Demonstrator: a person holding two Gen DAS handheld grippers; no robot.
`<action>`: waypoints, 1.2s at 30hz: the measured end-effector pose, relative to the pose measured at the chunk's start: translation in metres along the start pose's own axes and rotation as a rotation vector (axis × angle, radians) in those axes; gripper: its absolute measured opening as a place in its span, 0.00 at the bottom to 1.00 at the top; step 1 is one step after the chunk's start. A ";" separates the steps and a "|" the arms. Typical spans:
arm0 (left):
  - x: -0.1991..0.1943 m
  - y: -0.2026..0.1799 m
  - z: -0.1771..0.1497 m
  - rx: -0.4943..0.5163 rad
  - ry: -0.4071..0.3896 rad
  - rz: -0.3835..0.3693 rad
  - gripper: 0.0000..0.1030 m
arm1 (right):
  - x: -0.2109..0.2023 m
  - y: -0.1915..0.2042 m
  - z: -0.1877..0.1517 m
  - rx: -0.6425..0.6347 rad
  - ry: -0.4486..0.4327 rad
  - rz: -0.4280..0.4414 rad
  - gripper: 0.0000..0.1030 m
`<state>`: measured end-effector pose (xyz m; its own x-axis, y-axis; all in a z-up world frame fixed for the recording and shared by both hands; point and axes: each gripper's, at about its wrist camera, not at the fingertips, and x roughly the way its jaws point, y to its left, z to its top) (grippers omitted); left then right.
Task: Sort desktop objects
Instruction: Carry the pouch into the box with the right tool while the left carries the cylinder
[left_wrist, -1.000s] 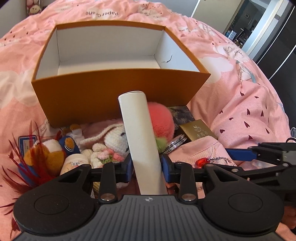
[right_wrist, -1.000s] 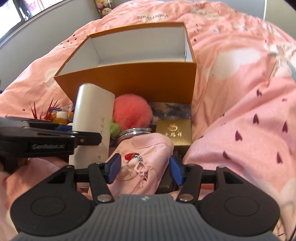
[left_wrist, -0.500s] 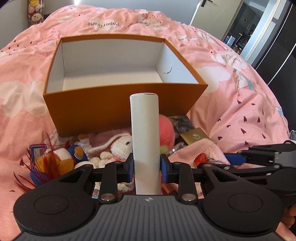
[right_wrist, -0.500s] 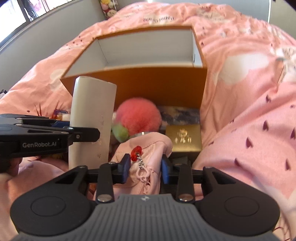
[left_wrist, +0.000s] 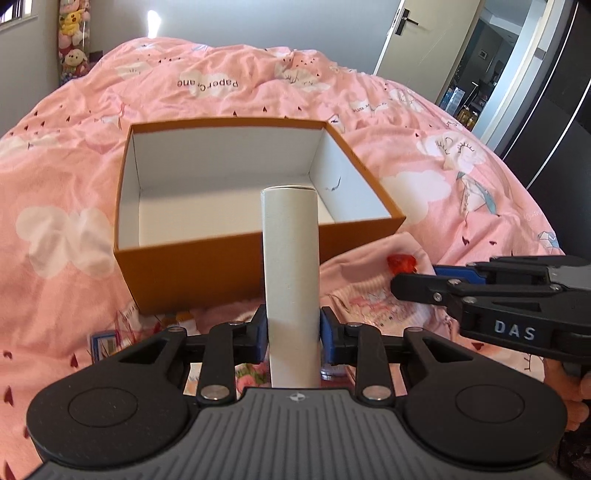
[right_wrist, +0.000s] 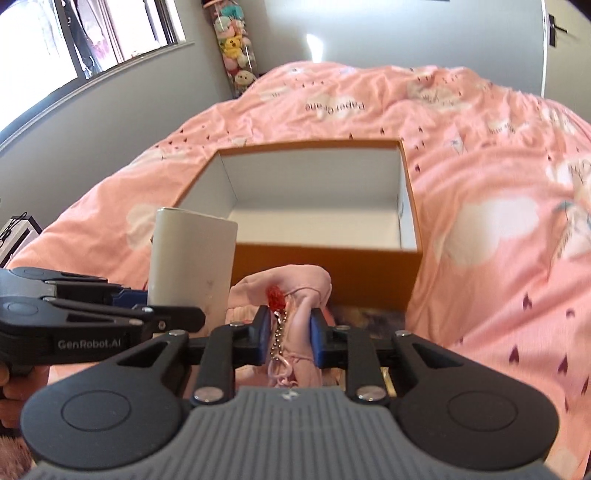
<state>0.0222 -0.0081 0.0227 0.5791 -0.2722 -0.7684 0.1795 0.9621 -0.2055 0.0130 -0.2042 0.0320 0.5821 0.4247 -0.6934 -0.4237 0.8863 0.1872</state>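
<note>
Left gripper (left_wrist: 290, 330) clamped on white tube (left_wrist: 290, 258), frame centre. Right gripper (right_wrist: 286, 336) closing on pink pouch (right_wrist: 303, 291), pads pressing it, below orange box (right_wrist: 325, 266).

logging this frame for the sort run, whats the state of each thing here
orange box: open, nothing inside, no lid on it
white tube: upright, clamped in the left gripper, in front of the box
pink pouch: bunched between the fingers of the right gripper, which are closing on it
red charm: on the pouch, bead chain hanging below
pink bedspread: rumpled
</note>
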 end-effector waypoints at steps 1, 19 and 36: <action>-0.002 0.000 0.003 0.006 -0.007 0.002 0.31 | 0.000 0.001 0.004 -0.006 -0.009 -0.001 0.23; -0.007 0.016 0.083 0.036 -0.119 0.009 0.31 | 0.015 -0.007 0.093 -0.016 -0.173 0.033 0.22; 0.071 0.067 0.135 0.016 0.017 0.083 0.31 | 0.097 -0.019 0.132 0.039 -0.102 0.051 0.21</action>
<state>0.1828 0.0347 0.0361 0.5787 -0.1914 -0.7928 0.1443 0.9808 -0.1315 0.1695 -0.1553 0.0527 0.6288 0.4839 -0.6087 -0.4281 0.8689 0.2485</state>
